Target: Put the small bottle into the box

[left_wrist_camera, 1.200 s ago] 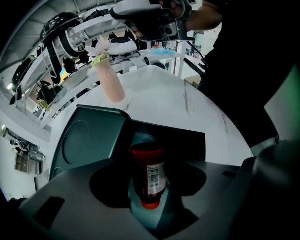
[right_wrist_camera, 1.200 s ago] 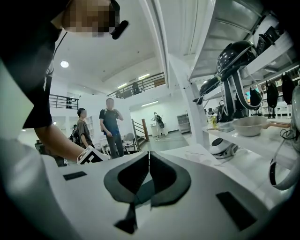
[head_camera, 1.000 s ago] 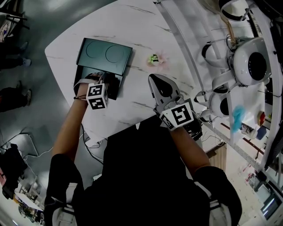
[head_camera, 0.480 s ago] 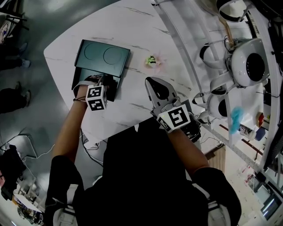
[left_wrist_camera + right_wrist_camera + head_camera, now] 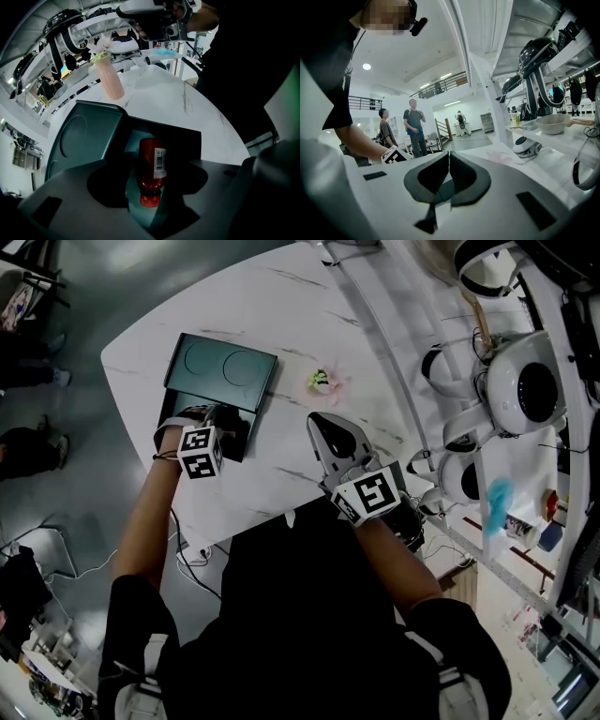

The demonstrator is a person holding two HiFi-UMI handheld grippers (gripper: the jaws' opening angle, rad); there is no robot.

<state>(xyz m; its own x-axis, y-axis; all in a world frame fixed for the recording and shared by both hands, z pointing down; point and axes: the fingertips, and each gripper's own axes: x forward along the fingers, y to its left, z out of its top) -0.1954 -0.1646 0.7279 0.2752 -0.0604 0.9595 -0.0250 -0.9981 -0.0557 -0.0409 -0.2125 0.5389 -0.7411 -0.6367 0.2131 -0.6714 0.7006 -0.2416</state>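
Release under way: my left gripper [image 5: 228, 424] jaws are opening clear of the small bottle [image 5: 151, 164], now lying inside the box [image 5: 185, 140], so placement looks complete; my right gripper [image 5: 449, 173] is closed, empty.

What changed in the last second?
The left gripper has its jaws opening, letting go of the red bottle, which lies in the box between them. Unchanged: left gripper over the box, right gripper shut and empty above the table, pink bottle standing there.
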